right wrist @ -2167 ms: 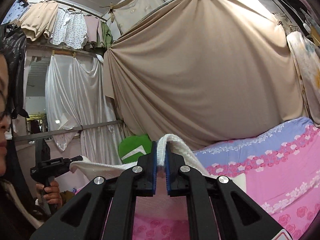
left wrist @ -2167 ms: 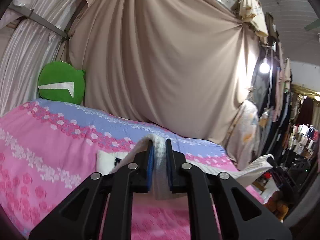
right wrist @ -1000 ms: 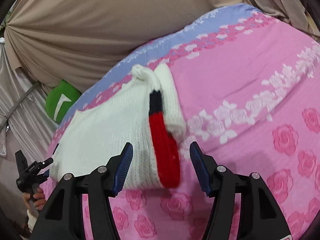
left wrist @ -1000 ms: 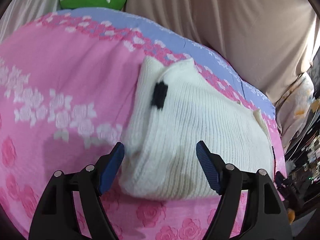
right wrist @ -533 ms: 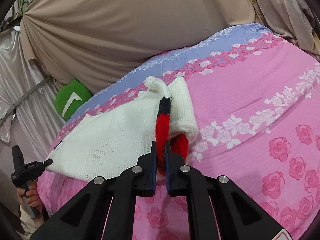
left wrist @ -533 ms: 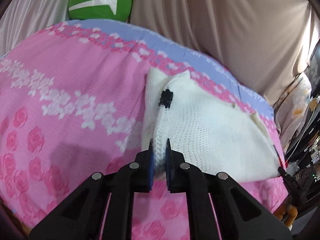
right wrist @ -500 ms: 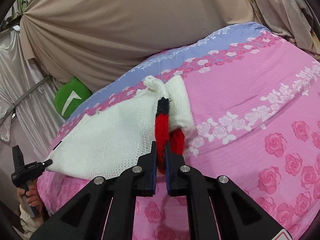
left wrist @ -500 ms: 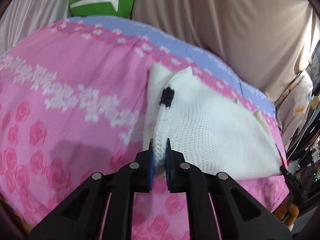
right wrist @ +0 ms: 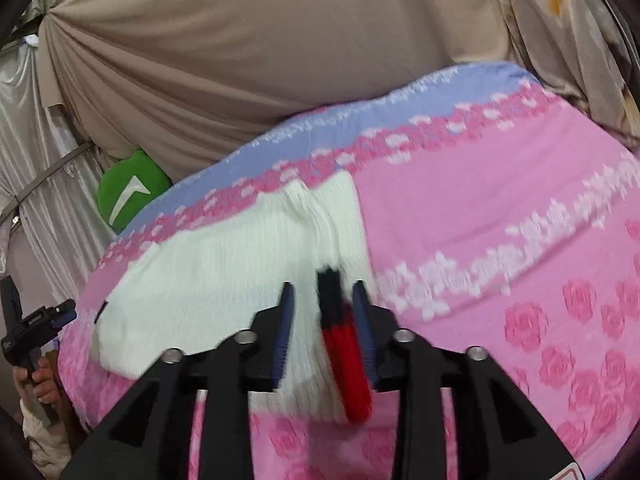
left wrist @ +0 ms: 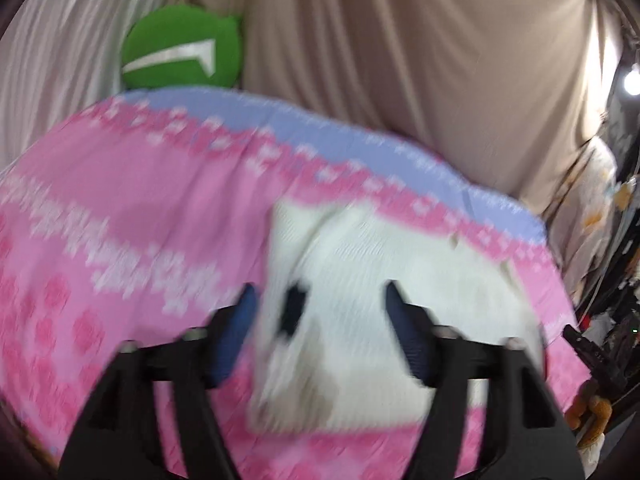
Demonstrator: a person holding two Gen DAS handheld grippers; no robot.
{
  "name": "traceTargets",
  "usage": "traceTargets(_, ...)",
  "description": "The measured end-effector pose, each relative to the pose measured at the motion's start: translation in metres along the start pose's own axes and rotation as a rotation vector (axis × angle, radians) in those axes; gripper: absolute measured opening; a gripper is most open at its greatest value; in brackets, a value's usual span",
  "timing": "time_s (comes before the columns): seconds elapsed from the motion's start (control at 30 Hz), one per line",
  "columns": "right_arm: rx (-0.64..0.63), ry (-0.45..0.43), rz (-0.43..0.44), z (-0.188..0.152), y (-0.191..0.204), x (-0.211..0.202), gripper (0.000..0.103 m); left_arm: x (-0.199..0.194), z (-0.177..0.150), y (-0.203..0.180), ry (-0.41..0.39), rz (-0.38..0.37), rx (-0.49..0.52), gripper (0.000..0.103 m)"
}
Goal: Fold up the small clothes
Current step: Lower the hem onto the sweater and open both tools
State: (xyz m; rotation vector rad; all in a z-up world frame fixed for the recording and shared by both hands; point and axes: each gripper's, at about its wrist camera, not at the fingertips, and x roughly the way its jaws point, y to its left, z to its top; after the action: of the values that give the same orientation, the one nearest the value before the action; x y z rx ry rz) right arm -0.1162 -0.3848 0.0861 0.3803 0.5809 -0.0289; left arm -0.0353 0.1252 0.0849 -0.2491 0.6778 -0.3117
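Sweater [left wrist: 384, 280], white knit, lies on the pink floral bed [left wrist: 132, 216]. I see my left claw [left wrist: 320, 332] spread wide around its near edge; at three o'clock, my right claw [right wrist: 324, 336] is parted around the red-and-black cuff [right wrist: 344, 348].

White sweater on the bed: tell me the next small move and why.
Probably shut both tools on its near edge again. The left tool and right tool are open over the white sweater, which lies loose on the pink bedspread, red cuff between the right one's fingers.
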Motion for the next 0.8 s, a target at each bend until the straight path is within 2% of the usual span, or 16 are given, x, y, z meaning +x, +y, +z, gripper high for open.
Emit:
traceTargets(0.03,-0.016,-0.008,0.003,0.010,0.006,0.010,0.059,0.009,0.009,-0.007,-0.005,-0.007,0.010,0.070)
traceTargets(0.1,-0.019,0.014,0.008,0.029,0.016,0.043,0.059,0.043,0.025,-0.019,0.019,-0.009,0.030,0.070)
traceTargets(0.27,0.028,0.094,-0.027,0.045,0.021,0.123,0.058,0.128,0.039,-0.020,0.140,0.023,0.011,0.068)
traceTargets(0.3,0.037,0.123,-0.041,0.043,0.020,0.139,0.059,0.145,0.038,-0.018,0.171,0.028,0.000,0.064)
traceTargets(0.33,0.038,0.151,-0.058,0.040,0.019,0.152,0.058,0.155,0.036,-0.015,0.193,0.044,-0.005,0.052)
traceTargets(0.37,0.038,0.165,-0.084,0.037,0.017,0.161,0.048,0.167,0.033,-0.012,0.222,0.060,-0.010,0.046)
traceTargets(0.4,0.038,0.167,-0.098,0.034,0.016,0.163,0.041,0.172,0.028,-0.008,0.234,0.065,-0.012,0.032)
traceTargets(0.43,0.039,0.163,-0.099,0.035,0.016,0.163,0.024,0.175,0.027,-0.005,0.236,0.071,-0.015,0.020)
traceTargets(0.47,0.043,0.156,-0.087,0.038,0.016,0.161,0.010,0.174,0.027,-0.004,0.226,0.070,-0.017,0.014)
traceTargets(0.5,0.044,0.140,-0.071,0.043,0.017,0.157,0.010,0.171,0.030,-0.003,0.223,0.059,-0.027,0.009)
traceTargets(0.7,0.062,-0.076,0.015,0.085,0.020,0.105,0.007,0.137,0.069,-0.013,0.063,0.067,-0.015,0.007)
traceTargets(0.73,0.060,-0.077,0.001,0.087,0.017,0.107,0.007,0.139,0.071,-0.014,0.059,0.085,-0.006,0.007)
traceTargets(0.8,0.087,0.000,-0.050,0.082,0.002,0.132,0.007,0.159,0.067,-0.008,0.100,0.122,-0.003,0.007)
